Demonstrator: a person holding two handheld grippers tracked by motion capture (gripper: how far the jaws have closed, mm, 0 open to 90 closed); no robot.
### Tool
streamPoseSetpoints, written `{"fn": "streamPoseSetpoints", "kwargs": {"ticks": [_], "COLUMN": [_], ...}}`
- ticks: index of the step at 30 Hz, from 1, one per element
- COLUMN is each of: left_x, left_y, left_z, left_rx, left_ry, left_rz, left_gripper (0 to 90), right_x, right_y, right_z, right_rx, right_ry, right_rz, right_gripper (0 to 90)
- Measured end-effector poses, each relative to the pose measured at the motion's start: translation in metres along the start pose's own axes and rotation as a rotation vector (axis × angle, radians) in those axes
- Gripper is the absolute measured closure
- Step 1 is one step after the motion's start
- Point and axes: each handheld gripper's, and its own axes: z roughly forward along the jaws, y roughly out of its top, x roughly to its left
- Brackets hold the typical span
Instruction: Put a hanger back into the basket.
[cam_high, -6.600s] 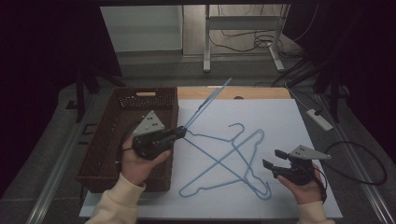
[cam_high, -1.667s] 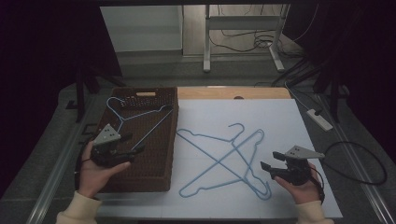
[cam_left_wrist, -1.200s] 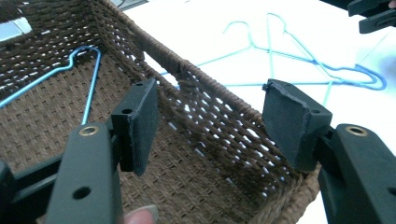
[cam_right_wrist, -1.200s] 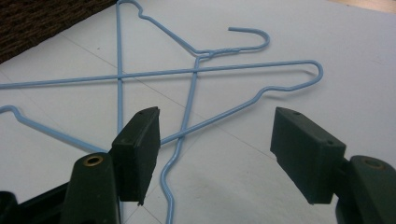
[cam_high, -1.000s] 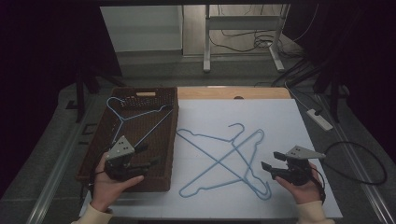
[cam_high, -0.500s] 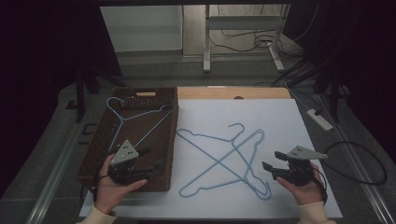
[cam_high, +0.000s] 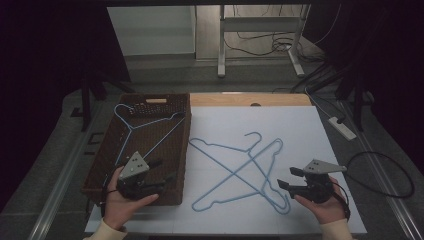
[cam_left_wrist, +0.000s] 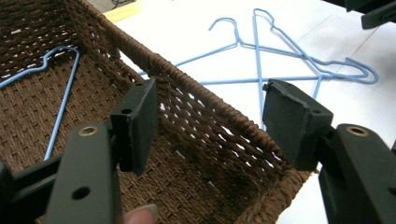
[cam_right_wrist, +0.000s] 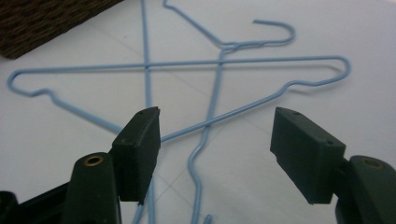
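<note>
Blue wire hangers (cam_high: 240, 170), two crossed, lie at centre frame on the white sheet (cam_high: 300, 125); one more (cam_high: 142, 127) rests in the brown woven basket (cam_high: 180, 145) at left. Your left gripper (cam_high: 162, 177) and right gripper (cam_high: 284, 181) are both spread, holding nothing. Judged step: fetching the next hanger. Lower your right gripper over a wire and close.

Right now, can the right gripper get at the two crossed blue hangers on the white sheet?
Probably yes. The right gripper is open just beside the crossed hangers, whose wires lie flat in front of its jaws with nothing between.
</note>
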Motion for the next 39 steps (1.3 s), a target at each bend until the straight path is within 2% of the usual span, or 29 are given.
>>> {"fn": "streamPoseSetpoints", "kwargs": {"ticks": [7, 11, 22, 29, 39], "left_x": [-0.004, -0.005, -0.007, -0.008, -0.008], "left_y": [0.0, 0.0, -0.002, -0.002, -0.003], "left_z": [0.0, 0.001, 0.005, 0.005, 0.005], "left_rx": [-0.003, 0.003, 0.018, 0.019, 0.02], "left_ry": [-0.006, -0.008, -0.012, -0.014, -0.016], "left_rz": [0.005, 0.009, 0.014, 0.016, 0.016], "left_gripper": [36.9, 36.7, 36.6, 36.5, 36.5], "right_x": [0.014, 0.024, 0.047, 0.055, 0.057], "right_y": [0.002, 0.002, 0.003, 0.001, -0.001], "right_z": [0.009, 0.017, 0.03, 0.039, 0.044], "right_rx": [0.124, 0.216, 0.384, 0.465, 0.528], "right_ry": [0.064, 0.061, 0.029, 0.035, 0.028], "right_rz": [-0.041, -0.073, -0.137, -0.132, -0.094], "right_gripper": [34.4, 36.4, 44.7, 49.9, 57.8]}}
